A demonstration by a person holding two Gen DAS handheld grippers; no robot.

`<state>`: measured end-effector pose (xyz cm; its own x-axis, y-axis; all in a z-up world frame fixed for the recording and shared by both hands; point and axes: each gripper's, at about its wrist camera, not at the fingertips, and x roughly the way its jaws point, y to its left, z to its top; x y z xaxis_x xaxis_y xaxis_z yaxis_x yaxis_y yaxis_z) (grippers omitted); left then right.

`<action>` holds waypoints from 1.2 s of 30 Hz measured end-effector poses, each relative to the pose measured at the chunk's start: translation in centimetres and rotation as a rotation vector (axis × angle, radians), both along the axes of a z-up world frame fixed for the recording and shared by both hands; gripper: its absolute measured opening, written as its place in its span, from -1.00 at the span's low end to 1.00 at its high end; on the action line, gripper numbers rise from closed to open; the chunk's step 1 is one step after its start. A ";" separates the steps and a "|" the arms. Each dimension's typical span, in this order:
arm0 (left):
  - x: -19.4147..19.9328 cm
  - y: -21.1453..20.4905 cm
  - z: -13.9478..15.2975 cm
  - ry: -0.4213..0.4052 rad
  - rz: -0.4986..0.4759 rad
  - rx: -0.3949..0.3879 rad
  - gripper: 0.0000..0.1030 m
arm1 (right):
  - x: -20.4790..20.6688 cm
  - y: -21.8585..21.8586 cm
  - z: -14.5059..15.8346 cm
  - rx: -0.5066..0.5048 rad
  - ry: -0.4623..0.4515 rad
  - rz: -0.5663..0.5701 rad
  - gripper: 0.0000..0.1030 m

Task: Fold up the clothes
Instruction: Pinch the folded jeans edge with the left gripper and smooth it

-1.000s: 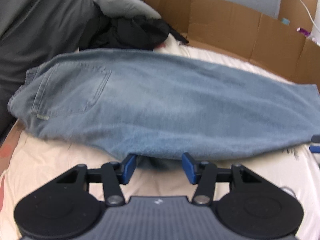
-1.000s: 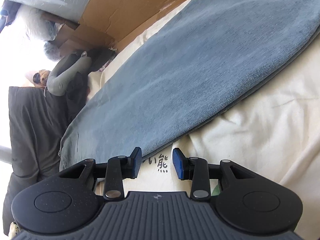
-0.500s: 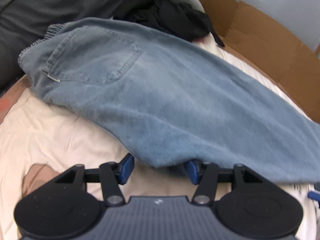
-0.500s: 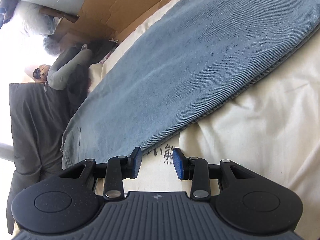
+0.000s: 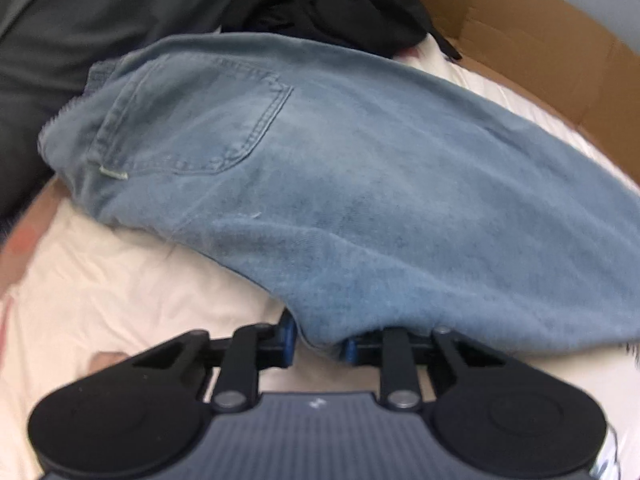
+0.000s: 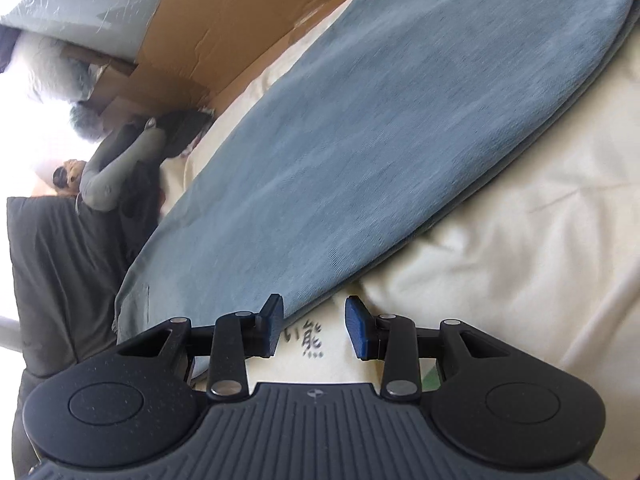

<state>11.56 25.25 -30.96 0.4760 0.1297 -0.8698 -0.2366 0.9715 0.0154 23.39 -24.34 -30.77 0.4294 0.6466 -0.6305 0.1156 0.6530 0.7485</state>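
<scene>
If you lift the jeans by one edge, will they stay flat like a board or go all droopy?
Probably droopy: the jeans already sag over the left hand-held gripper and drape softly on the sheet. They look like thick, doubled denim, so likely heavyish, and not slippery.

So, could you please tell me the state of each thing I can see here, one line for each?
jeans: folded lengthwise, lying flat on the sheet, back pocket up
left gripper: fingers closing on the jeans' near edge
right gripper: open, holding nothing, beside the jeans' edge
cream sheet: spread out, wrinkled
black clothes: crumpled, unfolded
</scene>
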 end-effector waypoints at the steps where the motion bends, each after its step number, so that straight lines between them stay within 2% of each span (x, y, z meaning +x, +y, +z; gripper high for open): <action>1: -0.1 -0.1 0.2 0.009 -0.014 0.014 -0.55 | 0.0 -0.3 0.0 -0.003 -0.002 -0.009 -0.29; 5: -0.3 -0.6 1.1 0.044 -0.069 0.068 -0.56 | 0.2 -1.7 0.0 -0.001 -0.009 -0.051 -0.29; 9: -1.2 -0.7 -0.2 0.081 -0.089 0.079 -0.56 | 0.1 -2.6 -0.4 -0.007 0.000 -0.072 -0.29; 10: -1.6 -0.8 -0.2 0.081 -0.097 0.083 -0.59 | 0.0 -2.8 -0.4 -0.009 0.000 -0.073 -0.29; 13: -2.9 -0.6 0.1 0.103 -0.116 0.083 -0.85 | -0.2 -3.3 -0.5 -0.011 0.002 -0.078 -0.29; 14: -3.4 -0.2 0.3 0.111 -0.111 0.067 -0.83 | -0.3 -3.5 -0.6 -0.009 0.004 -0.081 -0.29; 17: -4.8 1.2 1.4 0.082 -0.086 0.026 -0.76 | -0.4 -3.8 -0.6 -0.009 0.003 -0.083 -0.29; 19: -5.5 1.9 2.7 0.023 -0.066 0.014 -0.76 | -0.5 -4.0 -0.5 -0.012 -0.001 -0.082 -0.29; 21: -5.4 2.3 3.9 -0.043 -0.059 -0.011 -0.75 | -0.5 -4.3 -0.5 -0.014 -0.002 -0.087 -0.29; 24: -4.2 2.2 4.6 -0.089 -0.066 -0.036 -0.73 | -0.6 -4.9 -0.5 -0.015 -0.001 -0.103 -0.29; 29: -2.6 1.3 4.3 -0.101 -0.071 -0.074 -0.73 | -0.5 -5.7 -0.4 -0.021 -0.004 -0.119 -0.29; 36: -1.0 0.3 2.1 -0.052 -0.118 -0.070 -0.73 | -0.2 -6.2 -0.3 -0.032 -0.005 -0.134 -0.29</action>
